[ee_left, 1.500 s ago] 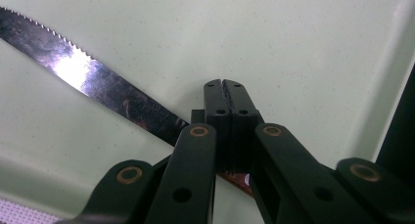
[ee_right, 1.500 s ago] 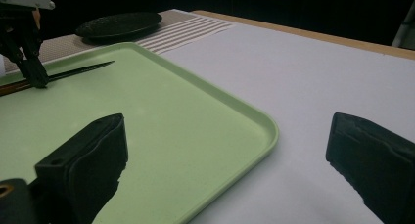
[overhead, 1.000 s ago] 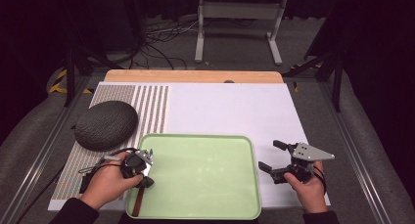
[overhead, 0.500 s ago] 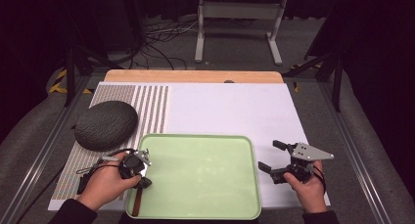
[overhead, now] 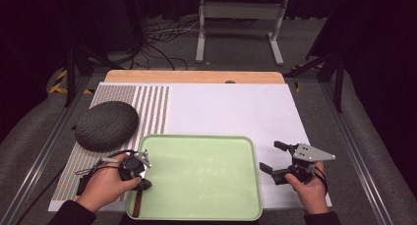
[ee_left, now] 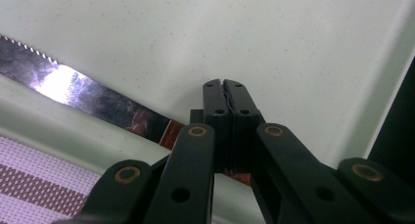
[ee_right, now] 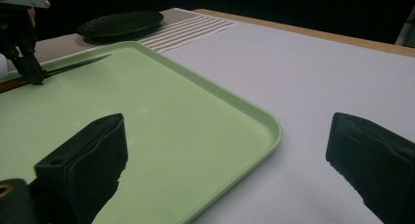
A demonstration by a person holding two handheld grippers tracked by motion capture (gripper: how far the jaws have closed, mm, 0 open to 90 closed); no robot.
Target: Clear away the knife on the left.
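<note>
A pale green tray (overhead: pixel 206 176) lies at the front of the white table. A knife (overhead: pixel 138 201) with a brown handle and a serrated blade (ee_left: pixel 88 94) rests along the tray's left rim. My left gripper (overhead: pixel 143 184) points down over the knife where handle meets blade; its jaws (ee_left: pixel 226 82) are pressed together with nothing between them. Whether the tips touch the knife I cannot tell. The right gripper view shows that left gripper (ee_right: pixel 32 77) and the knife (ee_right: pixel 73 65) at the tray's far side. My right gripper (overhead: pixel 270 156) hovers open just right of the tray (ee_right: pixel 147 111), empty (ee_right: pixel 225 126).
A dark grey oval woven object (overhead: pixel 105 125) sits on a striped mat (overhead: pixel 152 107) at the left. A white board (overhead: pixel 236 109) covers the table behind the tray, with a wooden strip (overhead: pixel 196 76) at the far edge. Metal rails run along both sides.
</note>
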